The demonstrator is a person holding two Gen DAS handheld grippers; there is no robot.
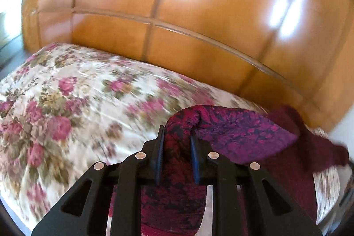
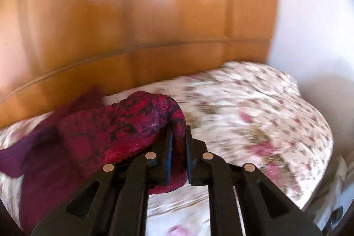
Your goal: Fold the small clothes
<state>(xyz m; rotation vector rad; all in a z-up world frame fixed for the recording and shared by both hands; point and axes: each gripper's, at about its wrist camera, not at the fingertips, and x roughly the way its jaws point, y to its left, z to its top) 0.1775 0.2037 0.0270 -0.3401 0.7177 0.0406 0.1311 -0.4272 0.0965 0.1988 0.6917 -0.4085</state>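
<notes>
Two grippers, left [image 1: 177,136] and right [image 2: 178,133], fingers clamped on one red garment [image 1: 239,136]

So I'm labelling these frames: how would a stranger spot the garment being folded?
Find the floral bedspread below the wooden headboard. The magenta knit garment is lifted above it, pinched by the left claw and right claw; its dark red-purple pattern stands out against the pale, rose-printed cover.

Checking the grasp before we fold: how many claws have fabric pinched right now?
2. The left claw pinches one bunched end of the red patterned garment; the right claw pinches its other end, lifted over the floral bedspread.
</notes>
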